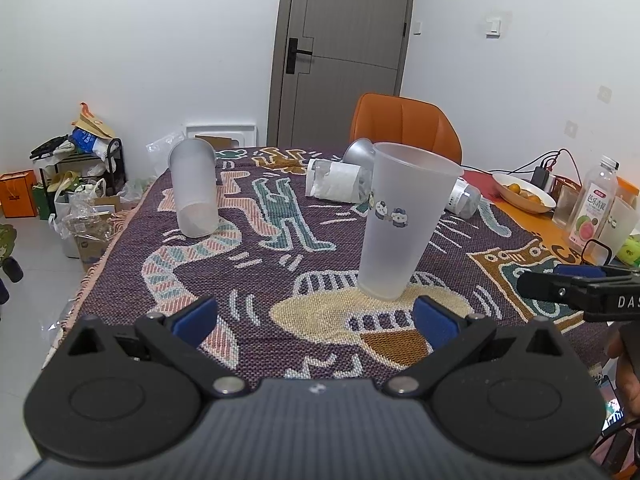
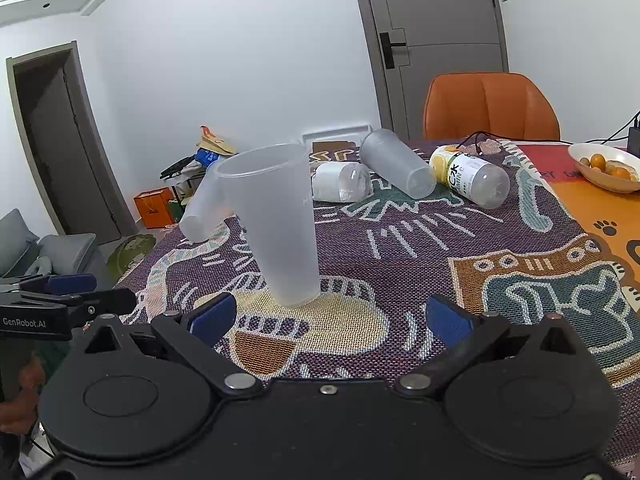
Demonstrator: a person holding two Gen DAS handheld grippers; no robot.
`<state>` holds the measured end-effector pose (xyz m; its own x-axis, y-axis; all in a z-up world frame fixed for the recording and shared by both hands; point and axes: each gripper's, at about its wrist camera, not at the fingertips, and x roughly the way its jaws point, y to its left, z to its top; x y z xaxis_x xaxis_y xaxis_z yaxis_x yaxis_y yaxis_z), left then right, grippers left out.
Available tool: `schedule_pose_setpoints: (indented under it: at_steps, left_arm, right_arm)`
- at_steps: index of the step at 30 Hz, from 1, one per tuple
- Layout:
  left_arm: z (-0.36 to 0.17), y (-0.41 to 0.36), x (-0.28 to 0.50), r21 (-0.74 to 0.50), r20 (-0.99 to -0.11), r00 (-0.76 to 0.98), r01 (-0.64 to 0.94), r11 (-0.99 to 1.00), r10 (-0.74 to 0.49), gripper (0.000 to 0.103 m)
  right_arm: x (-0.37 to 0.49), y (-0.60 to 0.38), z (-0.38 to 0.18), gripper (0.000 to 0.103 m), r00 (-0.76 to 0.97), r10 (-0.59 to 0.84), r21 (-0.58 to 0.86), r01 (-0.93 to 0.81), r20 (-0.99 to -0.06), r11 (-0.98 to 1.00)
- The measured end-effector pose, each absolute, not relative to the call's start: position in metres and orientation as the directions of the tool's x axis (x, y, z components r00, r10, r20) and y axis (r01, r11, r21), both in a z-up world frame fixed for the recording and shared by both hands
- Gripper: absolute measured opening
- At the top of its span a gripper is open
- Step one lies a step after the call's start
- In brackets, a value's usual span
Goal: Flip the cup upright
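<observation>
Frosted translucent plastic cup (image 1: pixel 404 220) stands upright, long axis vertical, mouth up, just ahead of spread-open left gripper (image 1: pixel 316 320) & right gripper (image 2: pixel 328 318).

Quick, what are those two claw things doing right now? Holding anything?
Left gripper: open, holding nothing.
Right gripper: open, holding nothing; the frosted cup stands free.
</observation>
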<state>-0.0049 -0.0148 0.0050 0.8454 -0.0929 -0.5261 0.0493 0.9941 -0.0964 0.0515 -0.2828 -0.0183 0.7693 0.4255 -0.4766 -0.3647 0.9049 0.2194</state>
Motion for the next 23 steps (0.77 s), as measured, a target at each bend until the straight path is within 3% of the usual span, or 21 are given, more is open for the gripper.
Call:
schedule_pose_setpoints:
  at_steps: [23]
  left_arm:
    - [0.0035,-0.0160,-0.0073,-0.097,-0.517,0.851,0.052,0.994,-0.095,0.103]
  right_arm:
    - [0.0508,-0.2817,-0.0187,0.103,0.768,0.426,0.219,-0.366,-0.478,0.905]
